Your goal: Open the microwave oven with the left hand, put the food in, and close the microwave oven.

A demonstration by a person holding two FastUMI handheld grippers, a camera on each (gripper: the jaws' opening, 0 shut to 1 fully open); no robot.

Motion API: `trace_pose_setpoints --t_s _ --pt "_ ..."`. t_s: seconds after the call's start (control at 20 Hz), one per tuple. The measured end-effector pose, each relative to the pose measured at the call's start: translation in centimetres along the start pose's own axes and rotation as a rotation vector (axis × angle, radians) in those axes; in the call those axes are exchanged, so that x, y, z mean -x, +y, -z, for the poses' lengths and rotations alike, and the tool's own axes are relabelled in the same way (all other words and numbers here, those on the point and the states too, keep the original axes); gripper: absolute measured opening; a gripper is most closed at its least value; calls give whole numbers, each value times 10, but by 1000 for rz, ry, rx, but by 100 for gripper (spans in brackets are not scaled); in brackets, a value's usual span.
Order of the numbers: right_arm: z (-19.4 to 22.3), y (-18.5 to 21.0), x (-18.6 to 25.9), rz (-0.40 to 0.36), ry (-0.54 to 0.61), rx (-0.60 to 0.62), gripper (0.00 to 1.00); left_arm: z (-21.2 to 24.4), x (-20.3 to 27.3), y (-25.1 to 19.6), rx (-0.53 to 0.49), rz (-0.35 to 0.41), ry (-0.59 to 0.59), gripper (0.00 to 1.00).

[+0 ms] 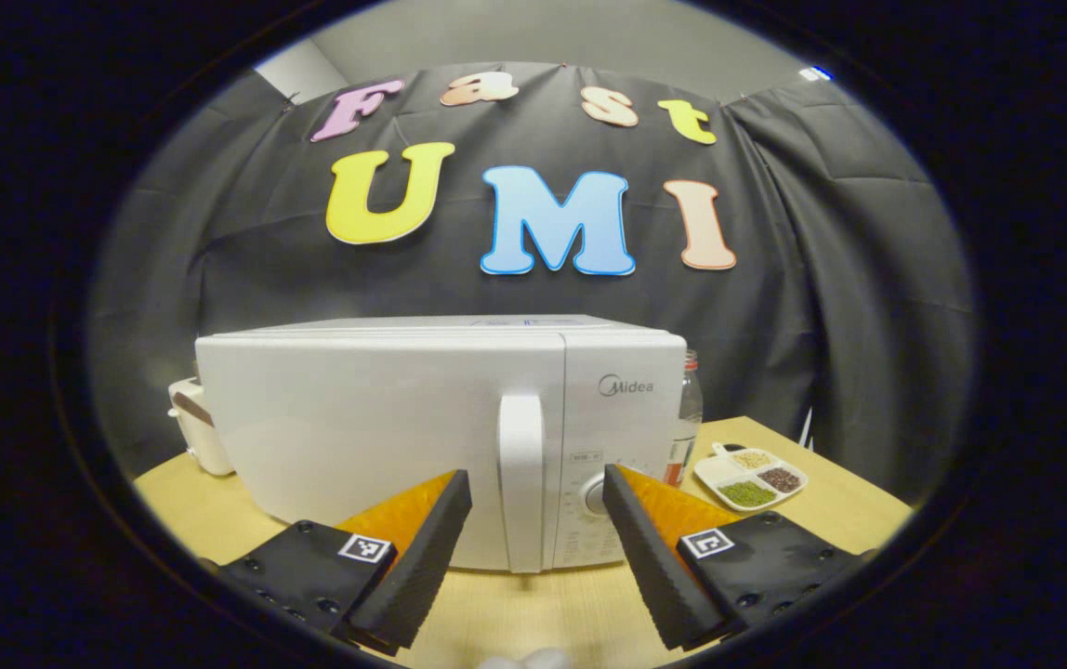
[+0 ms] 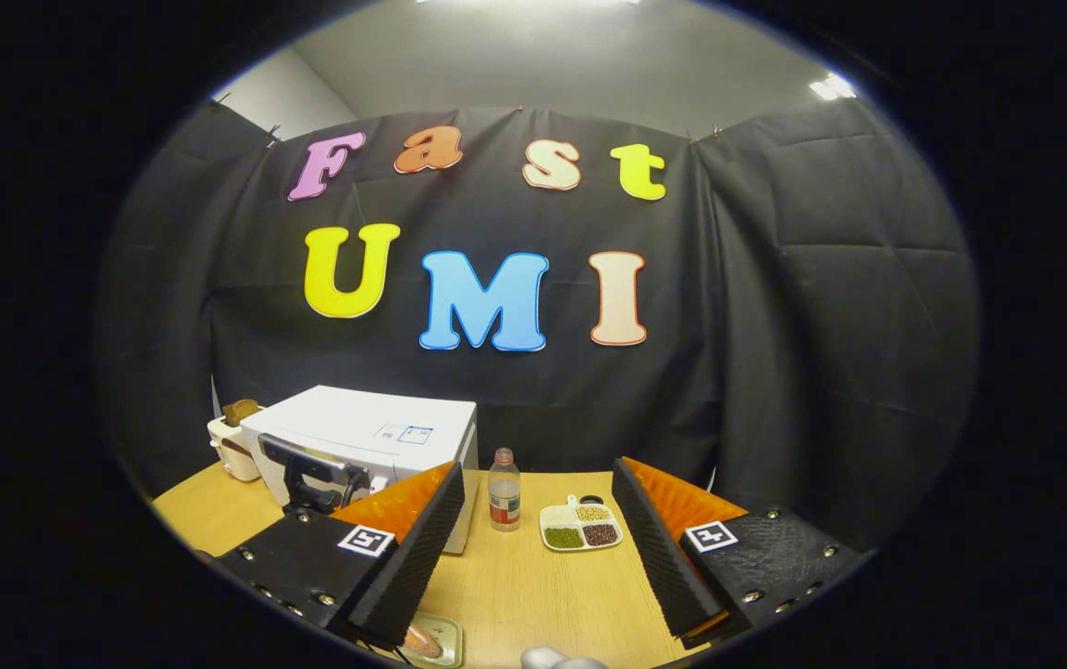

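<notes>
The bench (image 2: 533, 576) is a pale wooden top, and the microwave oven (image 1: 385, 437) is the biggest thing on it, standing toward its left side near the back edge with the door shut. It is a rigid white box that looks heavy enough to stay put when the door is pulled, though a hard tug might slide it on the smooth wood. The place to take hold is the door handle (image 1: 522, 483), a stiff upright white bar at the door's right edge, just beside the control panel with its knob. The bar looks smooth, so it probably wants a firm pinch across its width and a pull that follows the hinge swing at the door's left edge.

The left gripper (image 1: 533, 520) is close in front of the oven with its fingers spread wide, the handle seen between them but not touched. The right gripper (image 2: 538, 548) is over the bench's front part, fingers likewise apart and holding nothing.

Behind the oven's left end sits a small white toaster (image 2: 234, 446). To its right are a clear bottle (image 2: 503, 491) and then a divided dish of grains (image 2: 580, 528).

The food (image 2: 422, 639), something orange on a small tray (image 2: 445, 646) at the front edge, is mostly hidden; I cannot tell how soft it is, so lifting by the tray rim seems safer.
</notes>
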State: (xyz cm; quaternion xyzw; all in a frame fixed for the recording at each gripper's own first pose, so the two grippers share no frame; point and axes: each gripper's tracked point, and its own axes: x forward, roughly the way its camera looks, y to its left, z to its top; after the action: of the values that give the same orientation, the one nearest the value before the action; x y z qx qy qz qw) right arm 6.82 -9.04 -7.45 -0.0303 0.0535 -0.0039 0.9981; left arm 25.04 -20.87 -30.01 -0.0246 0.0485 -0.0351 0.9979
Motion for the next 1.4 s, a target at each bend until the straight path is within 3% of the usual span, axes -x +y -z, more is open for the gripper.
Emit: trace_pose_setpoints --t_s 0.3,0.4,0.65,1.2,1.3,1.4 --pt "12 1 -13 -13 30 -3 98 8 -12 4 23 1 20 95" --pt "14 0 -15 -14 34 3 98 8 -13 3 23 -5 14 72" --pt "22 -1 -19 -17 51 -1 98 10 -12 3 -25 -22 20 33" --pt "20 0 -8 -27 55 6 98 10 -5 3 -11 34 41 27" --pt "19 0 -6 -28 52 6 98 19 14 5 14 14 71 24" --pt "18 1 -2 -33 50 0 98 9 40 11 -50 10 2 23"
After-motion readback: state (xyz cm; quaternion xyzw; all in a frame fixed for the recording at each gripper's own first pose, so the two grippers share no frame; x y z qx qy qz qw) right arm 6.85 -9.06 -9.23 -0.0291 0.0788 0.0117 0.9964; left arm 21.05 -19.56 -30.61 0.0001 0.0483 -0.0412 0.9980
